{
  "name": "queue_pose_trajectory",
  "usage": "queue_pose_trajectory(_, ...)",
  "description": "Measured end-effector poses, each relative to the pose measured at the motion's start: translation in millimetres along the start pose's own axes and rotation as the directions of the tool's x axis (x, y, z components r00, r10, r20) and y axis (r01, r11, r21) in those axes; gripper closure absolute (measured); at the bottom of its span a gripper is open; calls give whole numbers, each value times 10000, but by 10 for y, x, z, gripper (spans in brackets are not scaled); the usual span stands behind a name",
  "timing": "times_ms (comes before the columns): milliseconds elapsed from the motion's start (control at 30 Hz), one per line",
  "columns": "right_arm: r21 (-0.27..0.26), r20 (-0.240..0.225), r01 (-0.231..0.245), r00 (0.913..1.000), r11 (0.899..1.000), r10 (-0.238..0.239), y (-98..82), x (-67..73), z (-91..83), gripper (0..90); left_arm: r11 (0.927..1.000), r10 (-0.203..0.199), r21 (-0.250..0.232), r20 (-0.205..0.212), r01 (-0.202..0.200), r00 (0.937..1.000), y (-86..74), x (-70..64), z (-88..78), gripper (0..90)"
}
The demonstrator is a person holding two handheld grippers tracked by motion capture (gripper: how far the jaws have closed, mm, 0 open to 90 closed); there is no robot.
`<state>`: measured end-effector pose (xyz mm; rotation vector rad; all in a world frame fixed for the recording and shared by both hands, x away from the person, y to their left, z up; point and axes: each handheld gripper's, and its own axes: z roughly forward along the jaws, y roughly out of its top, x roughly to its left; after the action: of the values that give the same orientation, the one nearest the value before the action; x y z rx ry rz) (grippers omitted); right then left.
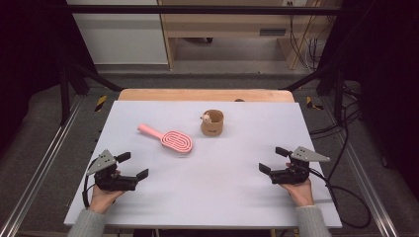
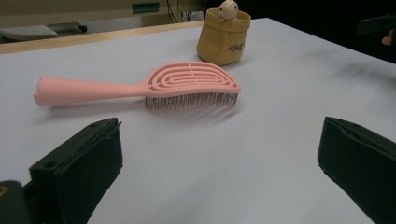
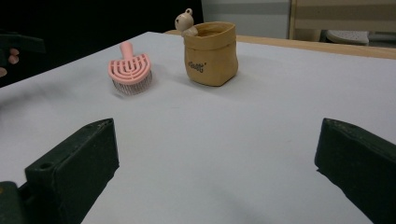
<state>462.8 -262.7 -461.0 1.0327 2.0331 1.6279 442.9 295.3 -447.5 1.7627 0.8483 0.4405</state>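
So the pink hairbrush [image 1: 171, 139] is lying bristles-down on the white table [image 1: 237, 197], a bit left of centre and toward the far half. Its long axis runs on a diagonal: handle pointing to the far left, the oval slotted head toward the near right. Just beside the head, further back and to the right, sits a little tan pouch [image 1: 212, 123] with a small bear-like figure [image 1: 206, 118] peeking over its rim; the two aren't touching. Both hands are parked at the near corners of the board. The left gripper [image 1: 132, 166] sits near the left edge, held low in the person's left hand [image 1: 104, 195] and angled inward toward the brush, jaws spread wide with nothing between them. The right gripper [image 1: 273, 159] mirrors it by the right edge, right hand [image 1: 300, 191] underneath, jaws also wide apart and holding nothing. There's a big bare stretch of tabletop between the grippers and the brush, and a wooden strip [image 1: 205, 95] runs along the far edge.
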Motion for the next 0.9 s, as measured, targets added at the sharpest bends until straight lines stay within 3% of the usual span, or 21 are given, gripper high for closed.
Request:
queue_pose_trajectory(700, 121, 7, 78, 10000, 9999, -78, 0, -1, 4, 3, 10000, 11, -12, -171, -11, 9999, 87, 20, -19, 0)
queue_pose_trajectory(900, 161, 1, 87, 10000, 9998, -87, 0, -4, 6, 3, 9997, 92, 206, -152, -88, 9998, 127, 12, 3, 0)
